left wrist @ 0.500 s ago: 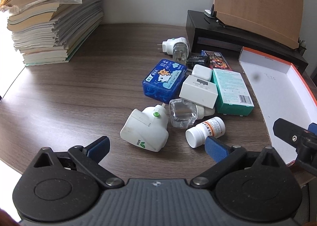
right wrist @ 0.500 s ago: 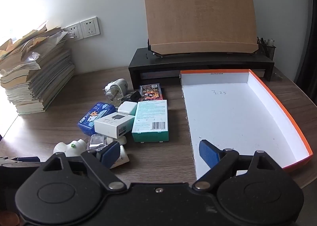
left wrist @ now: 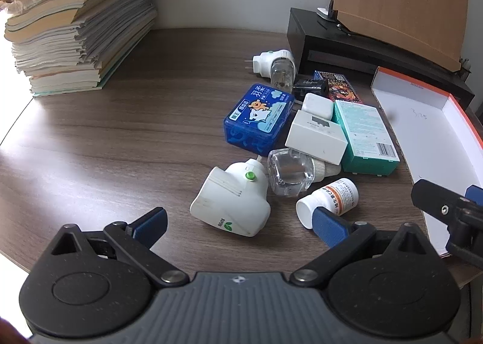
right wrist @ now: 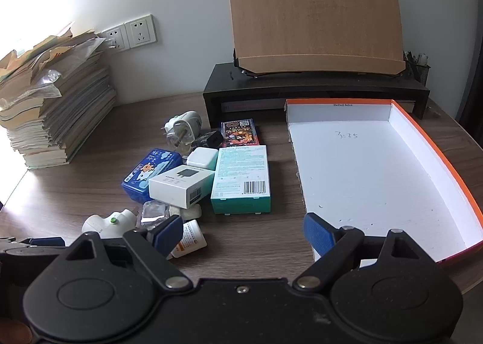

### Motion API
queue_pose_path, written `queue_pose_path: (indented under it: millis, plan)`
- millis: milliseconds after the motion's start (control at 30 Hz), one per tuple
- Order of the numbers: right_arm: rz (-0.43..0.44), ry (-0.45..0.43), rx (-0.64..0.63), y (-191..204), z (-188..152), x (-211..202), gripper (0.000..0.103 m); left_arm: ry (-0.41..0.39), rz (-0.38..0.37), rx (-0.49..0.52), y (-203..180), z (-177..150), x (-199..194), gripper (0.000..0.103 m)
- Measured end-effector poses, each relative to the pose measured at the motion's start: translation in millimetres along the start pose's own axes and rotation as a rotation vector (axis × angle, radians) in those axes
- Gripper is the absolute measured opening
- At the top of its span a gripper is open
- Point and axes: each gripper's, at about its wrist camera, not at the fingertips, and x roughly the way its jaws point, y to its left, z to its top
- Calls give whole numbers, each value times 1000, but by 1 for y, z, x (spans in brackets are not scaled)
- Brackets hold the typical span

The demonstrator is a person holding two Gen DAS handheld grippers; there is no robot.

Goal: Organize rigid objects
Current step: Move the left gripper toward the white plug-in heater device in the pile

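Firstly, in the left wrist view, the left gripper has its two blue pads spread wide, and nothing is pinched between them. Just ahead of it, between the lines of the two fingers, a white plug-in device with a green button lies on the wooden table. Beside the right pad lies a small white pill bottle on its side, partly hidden behind this pad. A little farther ahead is a clear glass bottle, then a blue tissue pack, a white box and a teal box, all close together. To the far right of the gripper lies an orange tray with a white inside.

Next, in the right wrist view, the right gripper is also wide apart and holds nothing. The orange tray is ahead and to its right, with the right pad over its near corner. The teal box and the white box are ahead, a little to the left. The pill bottle is just behind the left pad. Far to the left, a stack of books stands near the wall.
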Motion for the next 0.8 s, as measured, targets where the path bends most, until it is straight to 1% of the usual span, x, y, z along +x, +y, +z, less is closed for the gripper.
queue_pose_path:
  millis: [133, 233, 400, 600, 800]
  plan:
    - [11, 18, 6, 2, 0, 4, 102, 3, 4, -3, 5, 0, 4, 103]
    - [18, 30, 15, 4, 0, 6, 102, 0, -13, -4, 12, -1, 7, 103]
    - [18, 48, 15, 7, -2, 11, 102, 13, -12, -8, 20, -1, 13, 103]
    - [2, 71, -7, 8, -3, 15, 102, 24, -23, 3, 23, 0, 20, 103]
    - [-8, 67, 8, 7, -3, 16, 102, 32, -31, 18, 22, 0, 24, 103]
